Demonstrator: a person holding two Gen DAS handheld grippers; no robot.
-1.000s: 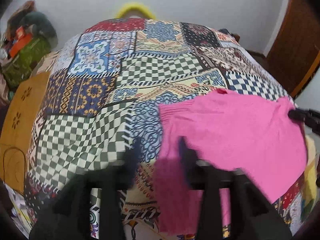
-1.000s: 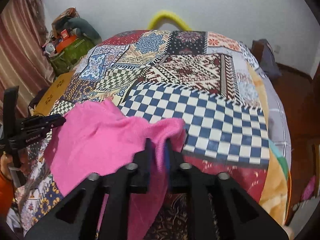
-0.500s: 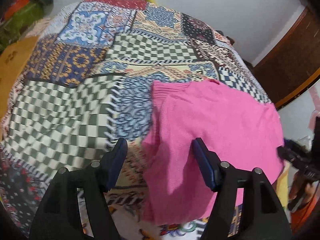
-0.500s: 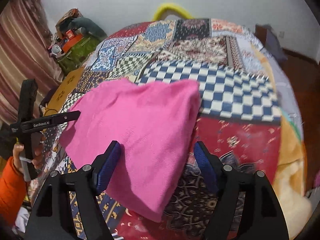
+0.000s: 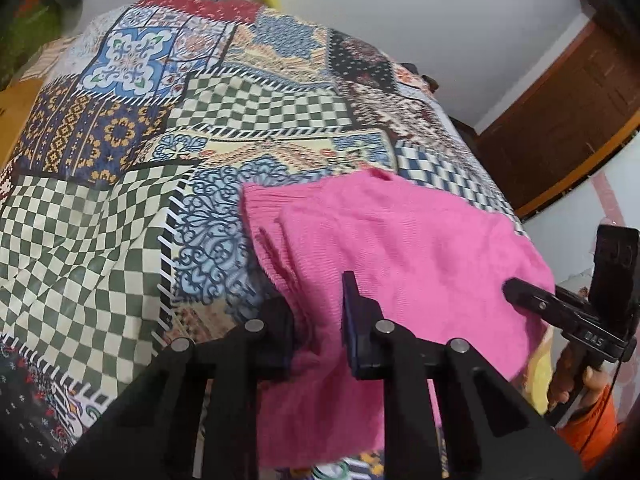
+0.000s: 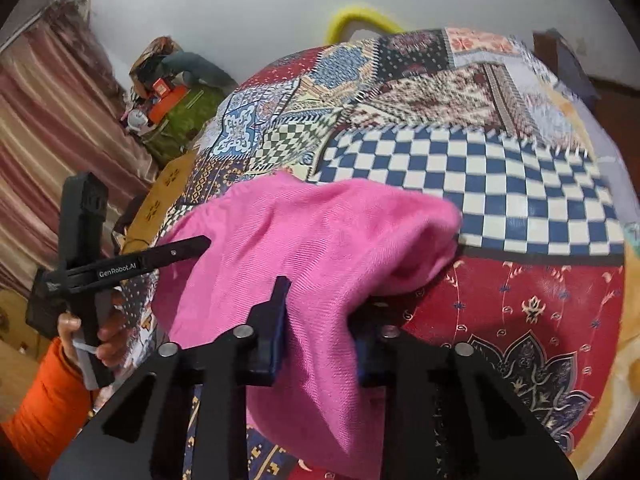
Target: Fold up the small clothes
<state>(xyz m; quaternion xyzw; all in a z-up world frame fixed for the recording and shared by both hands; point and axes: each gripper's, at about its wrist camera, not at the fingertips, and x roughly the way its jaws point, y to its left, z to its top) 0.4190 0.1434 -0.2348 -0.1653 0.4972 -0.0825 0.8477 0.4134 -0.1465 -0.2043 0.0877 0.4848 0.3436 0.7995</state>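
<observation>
The pink knitted garment (image 6: 320, 248) lies on the patchwork quilt (image 6: 520, 184), its near edge bunched between both grippers: left gripper (image 5: 318, 320) and right gripper (image 6: 320, 320) each clench a near corner.

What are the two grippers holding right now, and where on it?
Both grip the pink garment at its near edge: the left gripper on its left side, the right gripper on its right, fabric bunched between the fingers.

Each wrist view looks forward along its own jaws, low and close over the bed (image 5: 100, 220) — left view from the left edge, right view from the near right. Both share the pink garment (image 5: 400, 248) and the patchwork quilt (image 6: 480, 168) — and each shows the opposite gripper.
</observation>
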